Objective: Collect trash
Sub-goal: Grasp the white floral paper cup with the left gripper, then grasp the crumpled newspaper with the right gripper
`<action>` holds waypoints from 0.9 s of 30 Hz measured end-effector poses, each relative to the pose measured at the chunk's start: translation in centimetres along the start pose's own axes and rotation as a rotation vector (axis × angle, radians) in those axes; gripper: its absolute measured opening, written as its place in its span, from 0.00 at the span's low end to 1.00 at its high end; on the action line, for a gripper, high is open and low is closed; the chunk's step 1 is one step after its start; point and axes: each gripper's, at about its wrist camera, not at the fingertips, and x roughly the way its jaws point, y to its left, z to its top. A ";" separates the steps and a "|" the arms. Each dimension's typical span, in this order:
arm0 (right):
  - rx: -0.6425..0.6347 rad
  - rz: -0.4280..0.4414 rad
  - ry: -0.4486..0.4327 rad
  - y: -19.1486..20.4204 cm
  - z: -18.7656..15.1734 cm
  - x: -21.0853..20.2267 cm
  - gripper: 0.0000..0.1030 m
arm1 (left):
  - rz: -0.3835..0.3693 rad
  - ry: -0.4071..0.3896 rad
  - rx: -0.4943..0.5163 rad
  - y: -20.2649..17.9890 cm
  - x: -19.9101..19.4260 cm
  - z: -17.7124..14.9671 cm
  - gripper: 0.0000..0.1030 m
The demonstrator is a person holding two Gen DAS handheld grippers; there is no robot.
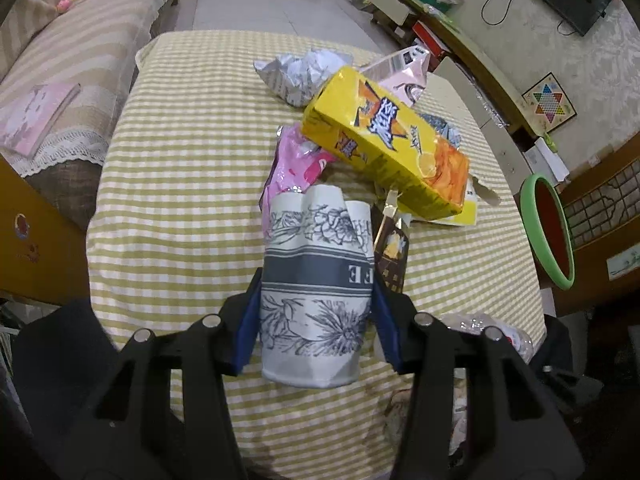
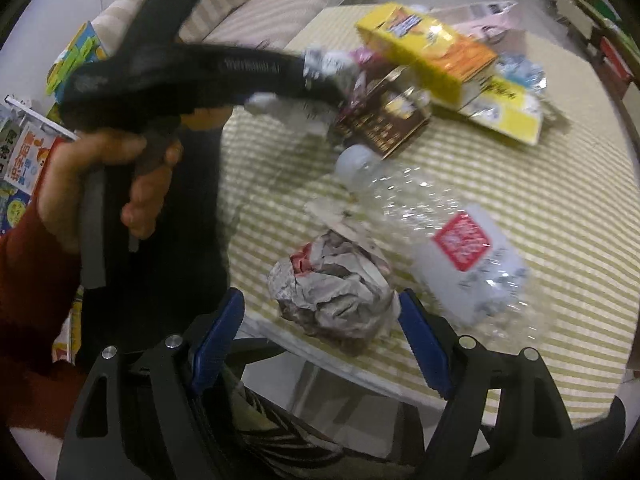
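- Picking up trash is the job here, and the worktop [image 1: 168, 184] with its yellow checked cloth is the biggest thing, with the rubbish lying in a heap on it.
- The yellow snack box [image 1: 384, 140] is the landmark; it leans on the heap near the far side of the worktop.
- A crushed clear bottle [image 2: 452, 240] lies on the near side of the yellow snack box, well apart from it.
- The paper cup [image 1: 316, 292] with grey flowers lies on its side, just on the near side of the yellow snack box, next to a brown wrapper [image 1: 392, 252].
- The left hand-held gripper [image 1: 316, 320] holds the paper cup: its blue pads sit on both sides and the cup looks squashed, so I think the grab step is under way.
- A ball of crumpled paper [image 2: 336, 296] lies at the worktop edge, far to the near side of the yellow snack box.
- The right hand-held gripper [image 2: 320, 336] is wide, with the crumpled paper between its pads but not touching them.
- Next, I think the left one must lift the cup and carry it to a bin, maybe the green-rimmed bin [image 1: 548, 228] off to the right of the yellow snack box.
- The right one needs to go lower and squeeze the paper ball.
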 end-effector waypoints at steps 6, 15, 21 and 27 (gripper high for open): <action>0.033 0.025 0.023 -0.6 0.0 1.7 0.56 | 0.001 -0.020 0.012 -0.5 -0.5 0.0 0.47; 0.090 0.064 -0.086 -1.3 1.0 -1.0 0.39 | -0.012 -0.065 0.029 -1.6 -2.0 0.7 0.47; 0.099 0.081 -0.183 -1.6 2.1 -4.2 0.38 | -0.034 -0.127 0.051 -3.1 -4.1 1.9 0.47; 0.158 0.041 -0.323 -3.3 3.2 -7.9 0.38 | -0.071 -0.184 0.055 -3.9 -5.9 2.9 0.47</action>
